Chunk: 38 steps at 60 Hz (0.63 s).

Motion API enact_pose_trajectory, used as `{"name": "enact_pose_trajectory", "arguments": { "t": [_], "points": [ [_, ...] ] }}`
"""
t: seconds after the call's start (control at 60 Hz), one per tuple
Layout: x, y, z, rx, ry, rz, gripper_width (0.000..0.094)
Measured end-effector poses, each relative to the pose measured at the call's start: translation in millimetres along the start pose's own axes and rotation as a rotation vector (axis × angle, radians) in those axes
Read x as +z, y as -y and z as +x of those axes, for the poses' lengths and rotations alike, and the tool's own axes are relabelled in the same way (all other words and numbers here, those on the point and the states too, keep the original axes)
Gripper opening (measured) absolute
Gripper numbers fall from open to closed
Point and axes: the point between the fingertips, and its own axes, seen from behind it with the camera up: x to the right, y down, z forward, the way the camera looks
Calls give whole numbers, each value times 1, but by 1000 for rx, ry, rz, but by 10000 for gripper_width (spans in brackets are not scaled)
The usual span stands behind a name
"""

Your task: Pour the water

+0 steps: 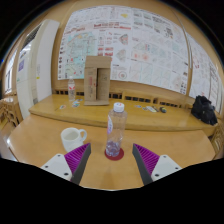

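a clear water bottle (116, 130) with a white cap stands upright on a wooden table (40, 140), between the tips of the gripper (112, 160), with a gap at each side; the fingers are apart. a white cup (72, 138) sits on the table left of the bottle. beyond the bottle, a cardboard box (97, 80) stands on a wooden counter (150, 112), with a poster-covered wall (130, 40) behind.

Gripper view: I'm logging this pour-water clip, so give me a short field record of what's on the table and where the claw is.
setting: wooden table, posters on the wall behind
bottle: clear water bottle, white cap, upright on a red coaster
cup: white cup, beside the bottle, empty or not cannot be told
claw: claw open, bottle standing just ahead between its fingers, no contact
background: cardboard box on the far bench
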Motion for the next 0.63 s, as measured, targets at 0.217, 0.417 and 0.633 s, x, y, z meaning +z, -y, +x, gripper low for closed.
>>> {"name": "enact_pose_trajectory", "arguments": {
  "t": [0.217,0.417,0.633],
  "points": [
    [-136,-14,-30,2,-44,-7,853],
    [-202,-36,-60,-17,-36,-7,856],
    [-223,-39,-64,1,-47,5,849]
  ]
}}
